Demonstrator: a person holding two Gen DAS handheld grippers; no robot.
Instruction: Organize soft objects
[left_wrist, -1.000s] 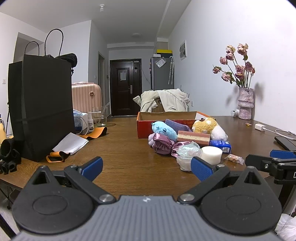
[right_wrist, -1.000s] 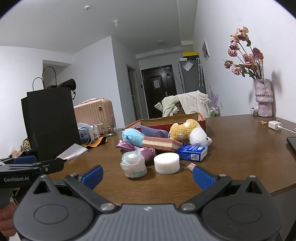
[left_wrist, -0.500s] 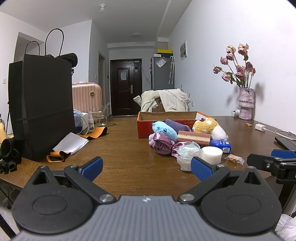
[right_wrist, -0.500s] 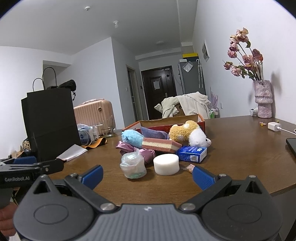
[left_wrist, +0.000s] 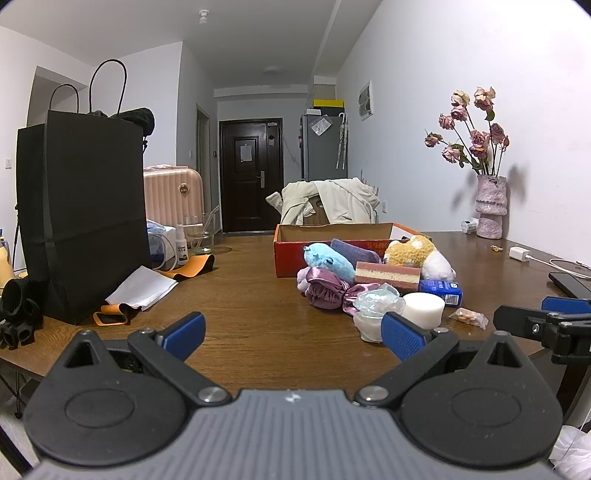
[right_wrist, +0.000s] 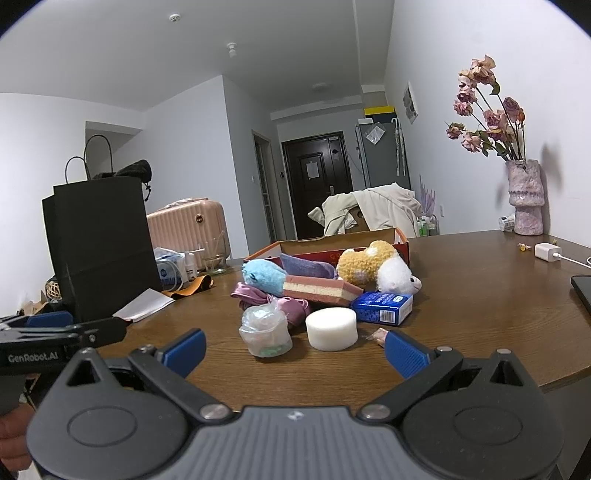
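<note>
On the brown wooden bench (left_wrist: 251, 295), a heap of soft things lies just before the open orange cardboard box (left_wrist: 332, 236): blue plush toy (right_wrist: 264, 272), yellow-and-white plush toy (right_wrist: 376, 264), pink layered sponge block (right_wrist: 319, 290), white round sponge (right_wrist: 331, 328). Left tool (left_wrist: 291, 332) and right tool (right_wrist: 293, 349) hover near the bench's edge, both spread wide, empty.

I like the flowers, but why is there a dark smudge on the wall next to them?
That is their shadow: in the left wrist view the vase and flowers throw grey blotches on the wall on both sides; the right wrist view shows them too, with the picture's corners black from the round lens.
</note>
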